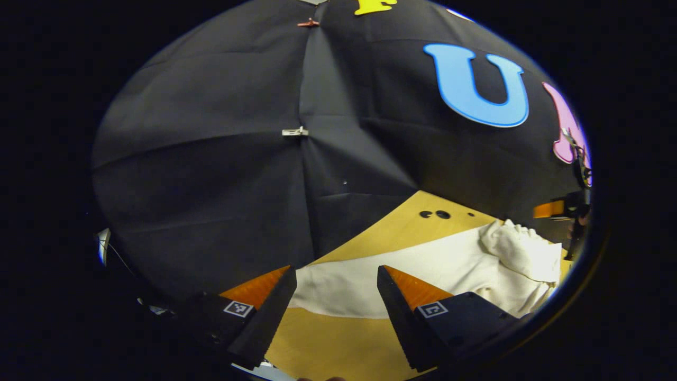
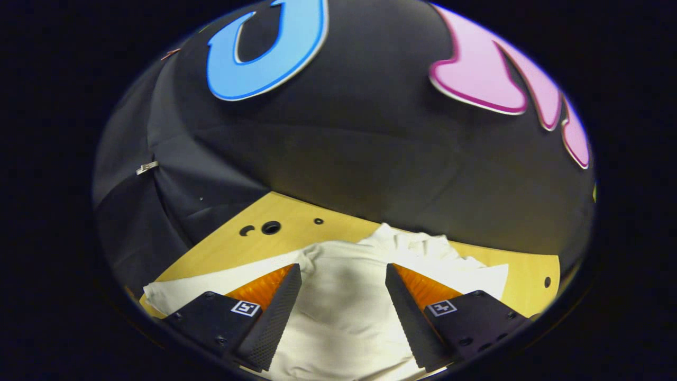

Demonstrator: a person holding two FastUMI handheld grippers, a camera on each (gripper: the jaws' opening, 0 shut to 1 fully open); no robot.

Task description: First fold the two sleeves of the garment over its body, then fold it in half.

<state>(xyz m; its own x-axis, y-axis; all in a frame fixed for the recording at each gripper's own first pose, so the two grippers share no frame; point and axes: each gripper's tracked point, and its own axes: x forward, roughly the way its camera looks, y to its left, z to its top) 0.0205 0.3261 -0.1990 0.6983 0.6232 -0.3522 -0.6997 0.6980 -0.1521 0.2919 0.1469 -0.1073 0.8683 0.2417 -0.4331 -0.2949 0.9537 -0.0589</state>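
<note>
Black cloth wall [image 1: 211, 174] pinned with clips [image 1: 294, 132] behind a light wooden table [image 2: 296, 233] with holes.

Left gripper [image 1: 336, 275]: jaws spread wide, nothing between them, held above the tabletop [image 1: 338, 344] and pitched slightly down. Right gripper [image 2: 342, 275]: jaws equally wide apart, nothing clamped, hovering low over the garment [image 2: 344, 317]. In the left gripper view the right gripper sits far off at the right edge, too small to read its state there.
</note>
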